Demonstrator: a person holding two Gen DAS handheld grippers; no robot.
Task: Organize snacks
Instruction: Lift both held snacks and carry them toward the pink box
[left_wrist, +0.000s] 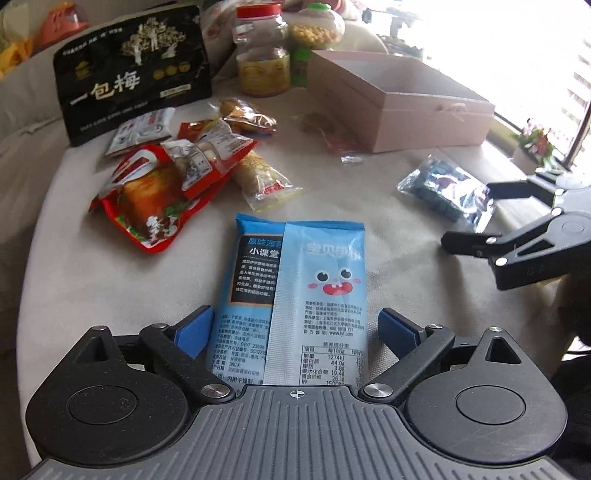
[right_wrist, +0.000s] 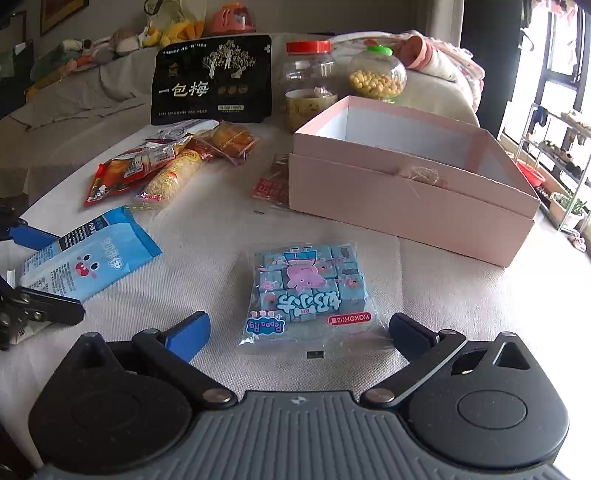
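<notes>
Lying flat on the cloth-covered table (left_wrist: 332, 206), a light blue seaweed packet (left_wrist: 295, 295) sits between the wide-spread blue pads of the left gripper (left_wrist: 295, 328), and the pads stand apart from its edges, so nothing is gripped. The lower end of the packet is hidden under the gripper body. The right gripper (right_wrist: 299, 332) is also fully spread and holds nothing; a clear bag of blue cube sweets (right_wrist: 306, 291) with a pink pig print lies just ahead of its pads, touching neither. To the back right stands an open pink box (right_wrist: 413, 199); its inside is mostly hidden by its front wall, and what shows of it looks empty. Several red and orange snack packs (right_wrist: 147, 173) lie in a loose pile on the left, overlapping each other, so I cannot count them well. Behind them stand a black pouch (right_wrist: 212, 81), a red-lid jar (right_wrist: 308, 85) and a green-lid jar (right_wrist: 376, 74) holding yellow balls. The window side is washed out by strong light.
</notes>
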